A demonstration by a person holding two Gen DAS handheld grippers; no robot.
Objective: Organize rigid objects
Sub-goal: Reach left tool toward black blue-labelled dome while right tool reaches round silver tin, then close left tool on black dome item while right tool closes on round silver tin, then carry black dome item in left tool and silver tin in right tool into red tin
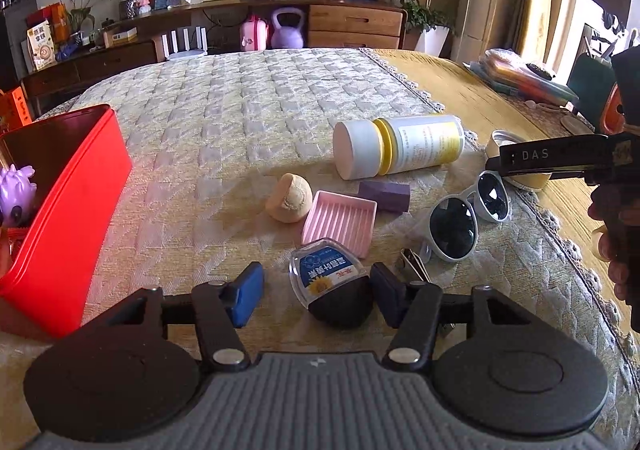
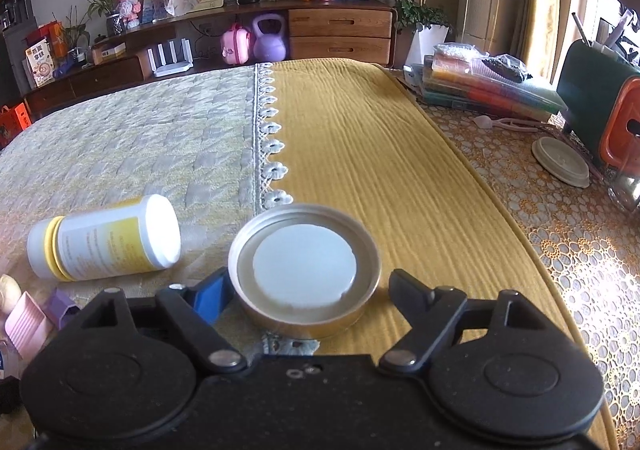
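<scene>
My left gripper (image 1: 316, 290) straddles a small black case with a clear cap and a blue label (image 1: 326, 278). The right pad sits against it, the left pad (image 1: 248, 290) stands apart, so the jaws are open. My right gripper (image 2: 310, 292) is open around a round metal lid (image 2: 304, 270) that lies upside down on the cloth. Its right finger stands clear of the rim. A white bottle with a yellow band (image 1: 396, 146) (image 2: 108, 238) lies on its side. A beige bun-shaped piece (image 1: 289, 197), a pink ridged dish (image 1: 340, 220), a purple block (image 1: 385, 195) and white sunglasses (image 1: 464, 218) lie nearby.
An open red box (image 1: 80, 202) at the left holds a purple toy (image 1: 16, 194). A small metal clip (image 1: 412, 262) lies by the sunglasses. At the right stand stacked packets (image 2: 492, 86), a cream round lid (image 2: 562, 160) and a green and orange container (image 2: 600, 118).
</scene>
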